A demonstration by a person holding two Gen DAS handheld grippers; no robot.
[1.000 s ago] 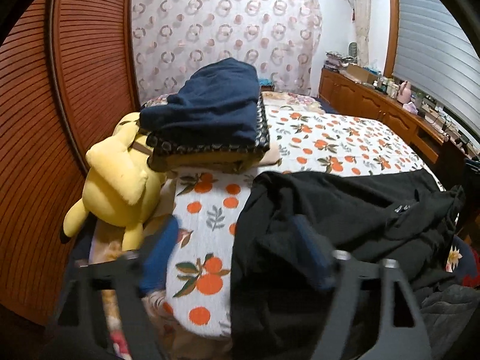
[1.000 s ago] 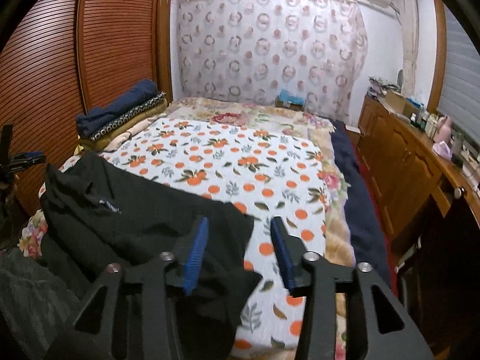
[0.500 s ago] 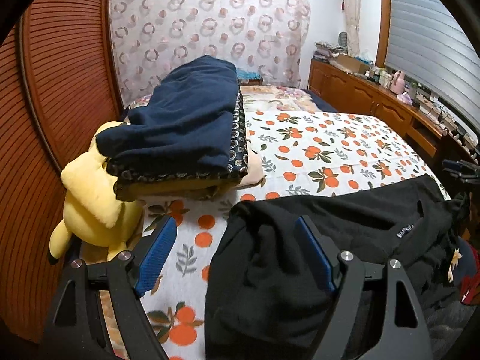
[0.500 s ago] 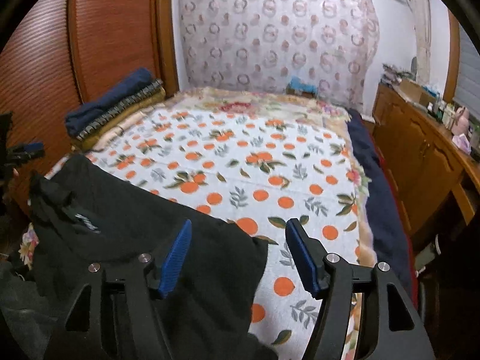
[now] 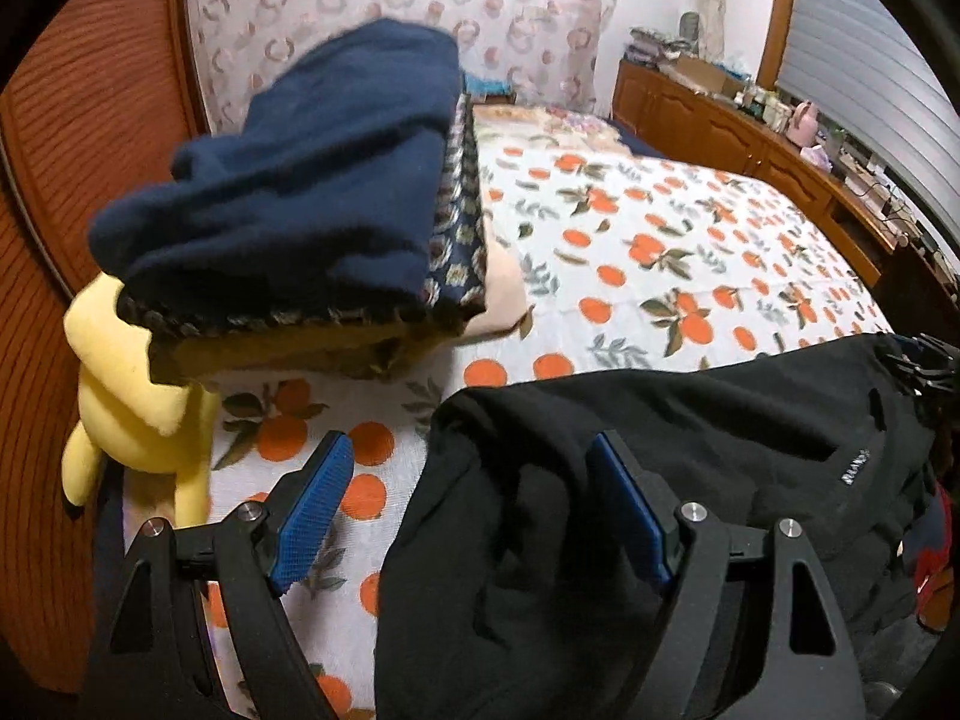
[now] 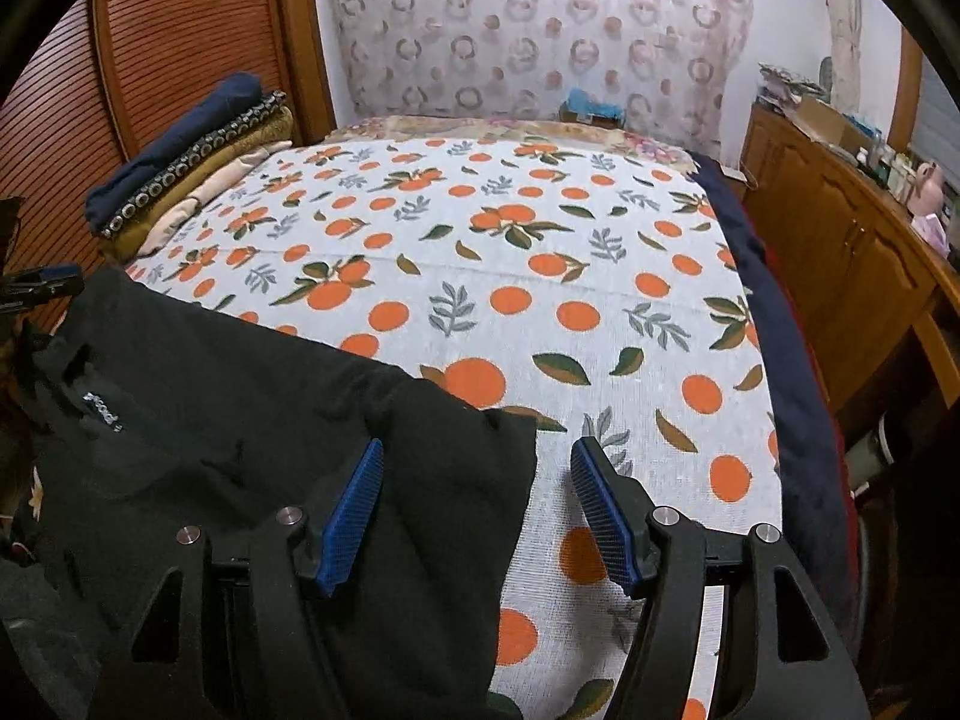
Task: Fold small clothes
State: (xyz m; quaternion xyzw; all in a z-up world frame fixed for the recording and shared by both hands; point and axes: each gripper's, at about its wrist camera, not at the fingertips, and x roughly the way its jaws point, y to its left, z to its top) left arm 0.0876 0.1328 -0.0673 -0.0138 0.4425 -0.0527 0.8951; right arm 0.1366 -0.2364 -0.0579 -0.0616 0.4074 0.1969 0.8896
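We see a black garment (image 5: 690, 450) spread across the near edge of the bed (image 6: 510, 276) | our left gripper (image 5: 474, 492) gapes wide over its left corner, gripping nothing | our right gripper (image 6: 477, 480) spread apart over its right edge, empty | folded stack (image 5: 312, 204) and yellow plush (image 5: 132, 384) behind, left

One black garment (image 5: 690, 480) lies on one bed (image 6: 540, 276) with an orange-print cover. Two grippers are in view, one per camera, each with two blue pads (image 6: 354, 516). One yellow plush toy (image 5: 132, 396) sits by a stack of folded cloth (image 5: 312, 222), apparently four layers, though the blur makes that count uncertain.
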